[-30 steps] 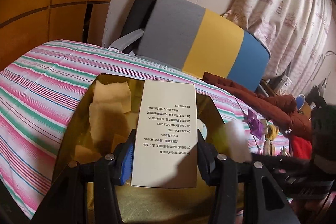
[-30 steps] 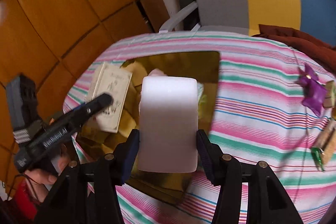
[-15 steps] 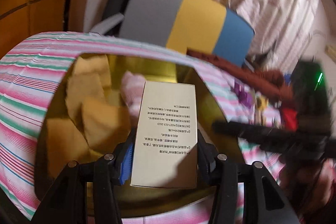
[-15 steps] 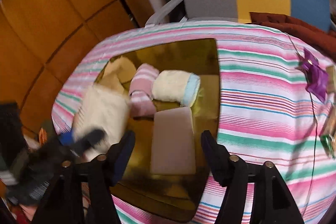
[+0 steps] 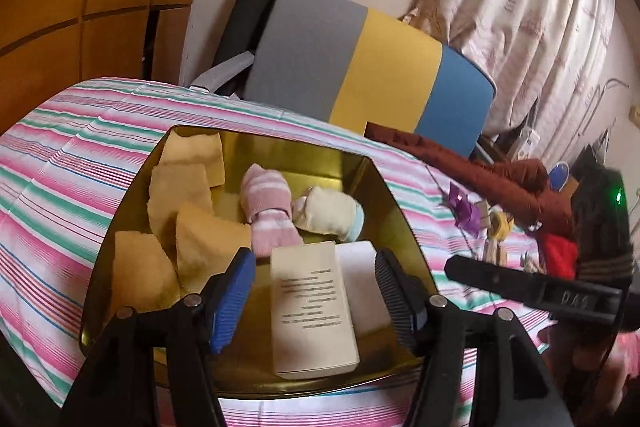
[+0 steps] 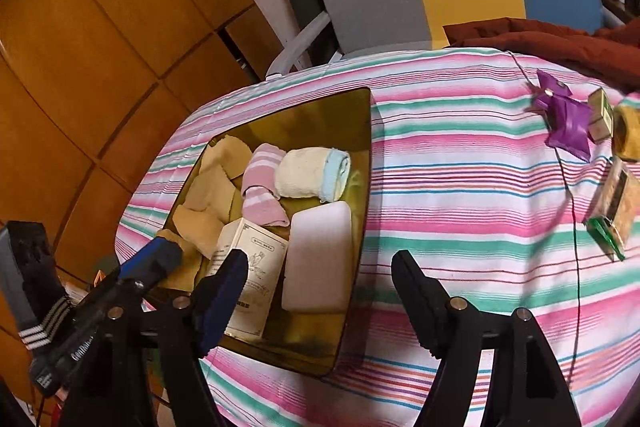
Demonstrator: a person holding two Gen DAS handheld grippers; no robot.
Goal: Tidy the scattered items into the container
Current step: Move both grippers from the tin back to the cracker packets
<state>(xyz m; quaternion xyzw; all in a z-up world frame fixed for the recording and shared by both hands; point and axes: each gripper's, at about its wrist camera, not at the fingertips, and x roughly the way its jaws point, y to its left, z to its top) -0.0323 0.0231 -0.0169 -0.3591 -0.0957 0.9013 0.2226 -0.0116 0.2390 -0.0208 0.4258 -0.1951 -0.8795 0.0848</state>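
A gold tray sits on the striped tablecloth. In it lie a cream printed box, a white block, a pink striped sock roll, a cream and blue towel roll and several yellow sponges. My left gripper is open above the box, not touching it. My right gripper is open above the white block. The left gripper's fingers show at the tray's left in the right wrist view.
A purple pinwheel and small boxes lie on the cloth at the right. A dark red garment lies at the table's far edge. A grey, yellow and blue chair back stands behind the table.
Both grippers opened and let go. The white block and then the cream box dropped into the tray. Both grippers have pulled back a little.
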